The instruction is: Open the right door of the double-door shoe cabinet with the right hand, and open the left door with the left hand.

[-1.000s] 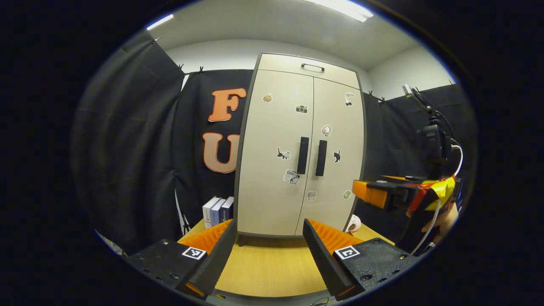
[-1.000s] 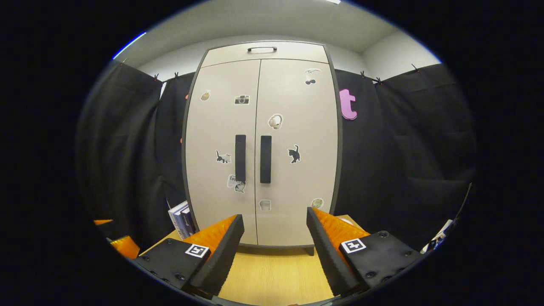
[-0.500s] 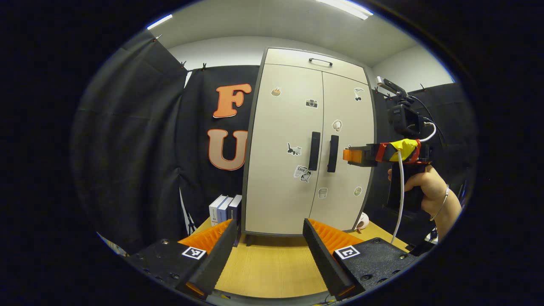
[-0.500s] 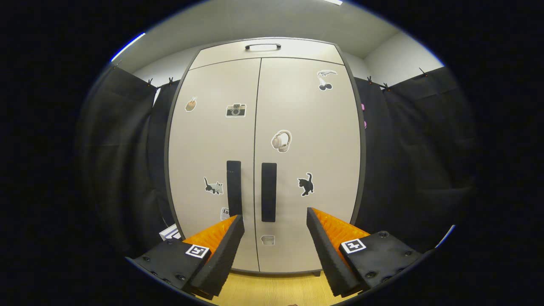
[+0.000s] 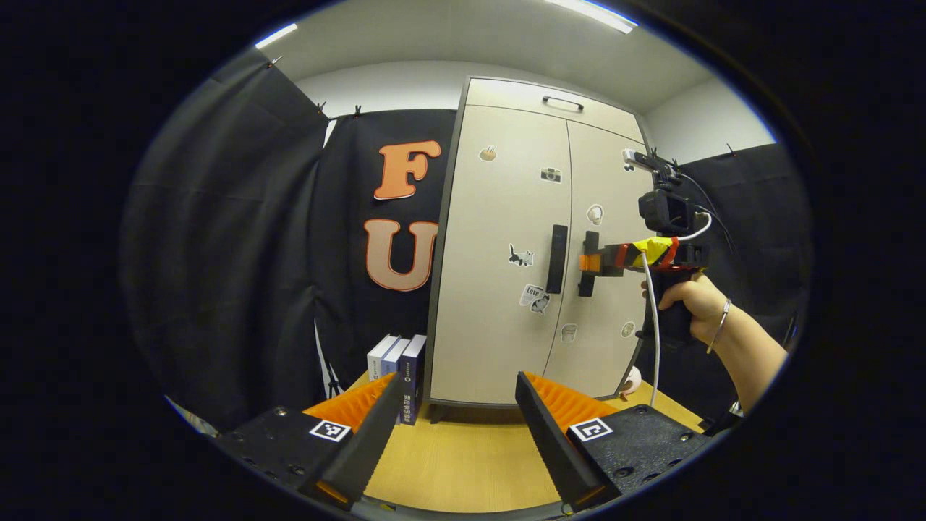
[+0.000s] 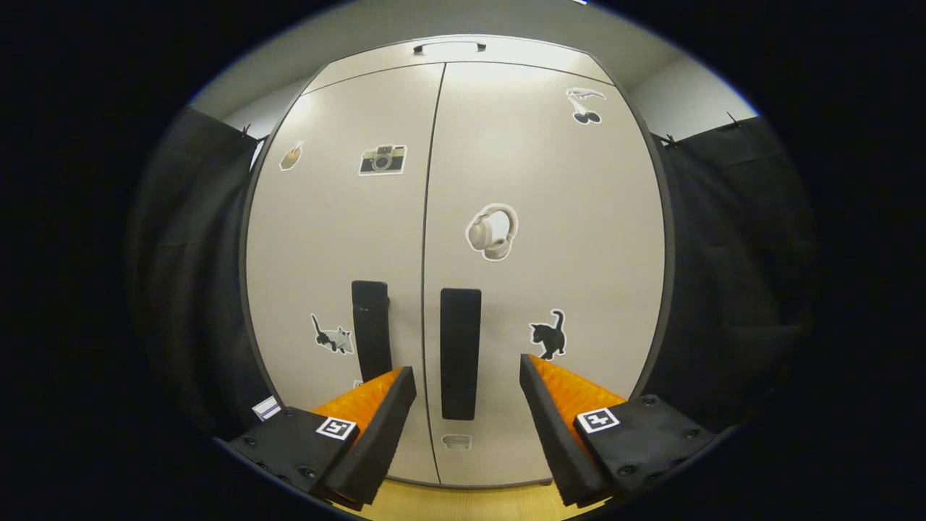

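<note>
A beige double-door shoe cabinet (image 5: 506,239) with stickers stands shut on a wooden table (image 5: 456,463). Its two black vertical handles sit side by side at the middle: the left door handle (image 5: 556,248) and the right door handle (image 5: 588,263). In the left gripper view my right gripper (image 5: 587,261), held by a hand (image 5: 687,304), reaches up to the right door handle. In the right gripper view the right door handle (image 6: 460,353) stands between the open fingers of my right gripper (image 6: 466,380), close ahead, beside the left door handle (image 6: 370,329). My left gripper (image 5: 458,387) hangs open, well back from the cabinet.
Several books (image 5: 396,362) stand upright left of the cabinet on the table. A small pale object (image 5: 631,378) lies at the cabinet's right foot. A drawer with a black handle (image 5: 562,102) tops the cabinet. Black cloth walls close in on both sides.
My right gripper has moved forward to the cabinet, so the right door handle now lies between its fingers. The left gripper has shifted slightly, with the cabinet sliding right in its view.
</note>
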